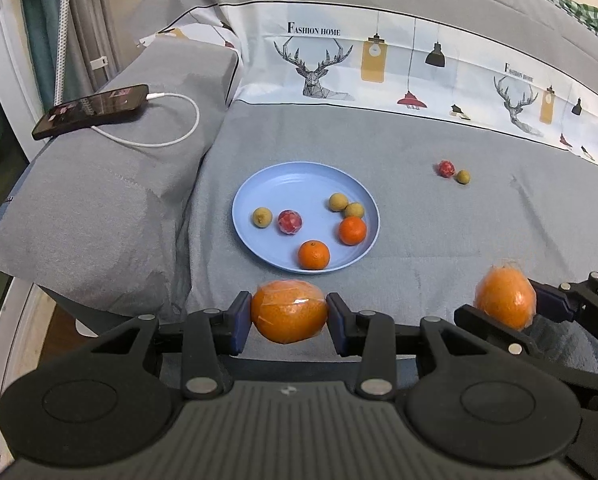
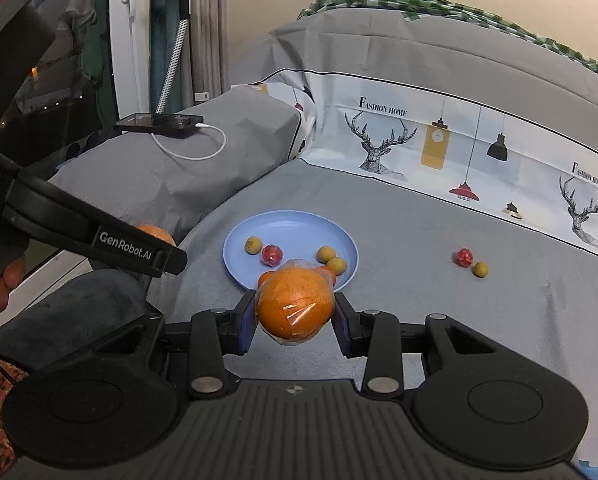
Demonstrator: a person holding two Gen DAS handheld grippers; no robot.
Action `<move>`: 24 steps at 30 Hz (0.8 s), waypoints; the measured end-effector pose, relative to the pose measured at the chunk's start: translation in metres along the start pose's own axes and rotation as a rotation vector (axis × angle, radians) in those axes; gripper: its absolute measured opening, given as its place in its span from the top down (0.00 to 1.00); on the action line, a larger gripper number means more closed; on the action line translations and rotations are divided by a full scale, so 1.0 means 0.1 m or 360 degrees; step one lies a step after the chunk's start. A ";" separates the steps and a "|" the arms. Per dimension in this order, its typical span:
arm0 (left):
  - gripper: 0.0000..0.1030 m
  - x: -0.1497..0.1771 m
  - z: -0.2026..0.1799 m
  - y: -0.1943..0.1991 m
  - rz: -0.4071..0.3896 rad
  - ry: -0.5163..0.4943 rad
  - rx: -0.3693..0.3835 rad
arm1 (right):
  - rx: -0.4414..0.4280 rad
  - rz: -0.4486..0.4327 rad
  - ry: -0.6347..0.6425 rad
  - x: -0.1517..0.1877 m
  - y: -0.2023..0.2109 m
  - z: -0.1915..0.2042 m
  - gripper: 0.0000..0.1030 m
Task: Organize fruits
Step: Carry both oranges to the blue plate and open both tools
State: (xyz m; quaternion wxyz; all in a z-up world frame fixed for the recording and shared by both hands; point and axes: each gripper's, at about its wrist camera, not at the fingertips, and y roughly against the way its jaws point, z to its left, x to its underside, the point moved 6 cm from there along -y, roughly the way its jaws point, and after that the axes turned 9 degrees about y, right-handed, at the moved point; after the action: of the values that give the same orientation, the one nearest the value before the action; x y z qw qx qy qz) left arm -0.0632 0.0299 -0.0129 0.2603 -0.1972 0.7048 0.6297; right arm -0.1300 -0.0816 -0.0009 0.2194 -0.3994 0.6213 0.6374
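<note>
Left wrist view: the left gripper (image 1: 289, 320) sits bottom centre, pads clamped on a plastic-wrapped orange (image 1: 289, 314), just short of the plate's near rim. The blue plate (image 1: 259, 184) lies mid-frame on the grey bedspread (image 1: 419, 220). In it: two small oranges (image 1: 313, 255) toward the lower right rim, two longans (image 1: 338, 202) touching above them, and a red fruit (image 1: 290, 222) next to a third longan (image 1: 262, 216) on the left. Its upper half is bare. At the right edge the right gripper (image 1: 507, 306) pinches a second wrapped orange (image 1: 505, 300). Loose red fruit (image 1: 446, 168) and longan (image 1: 463, 176) sit just beside each other, upper right of the plate, with open sheet all around. A pillow (image 1: 119, 200) on the left with a phone (image 1: 91, 110) and cable closes off that side.

Right wrist view: the right gripper (image 2: 295, 316) holds its wrapped orange (image 2: 295, 306), which overlaps the plate's (image 2: 291, 228) near rim in the picture and hides the small oranges. The left gripper (image 2: 99, 236) cuts in from the left edge, its orange (image 2: 157, 234) peeking out. Plenty of flat sheet to the right, up to the loose pair (image 2: 464, 257).
</note>
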 end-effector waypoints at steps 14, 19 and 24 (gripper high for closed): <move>0.57 -0.04 0.12 -0.14 0.0050 0.0029 0.0004 | -0.0010 0.0058 0.0028 0.00 -0.12 0.03 0.61; 0.57 -0.14 0.16 -0.24 0.0047 0.0032 -0.0001 | -0.0020 0.0094 0.0020 0.01 -0.22 0.04 0.61; 0.57 -0.31 0.17 -0.39 0.0042 0.0014 -0.0001 | -0.0012 0.0121 -0.0022 -0.02 -0.39 -0.02 0.61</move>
State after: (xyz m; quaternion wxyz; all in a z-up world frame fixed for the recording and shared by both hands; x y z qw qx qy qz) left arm -0.0130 0.0401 -0.0254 0.2487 -0.1906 0.7083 0.6326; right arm -0.0979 -0.0774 -0.0234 0.1978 -0.3718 0.6320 0.6506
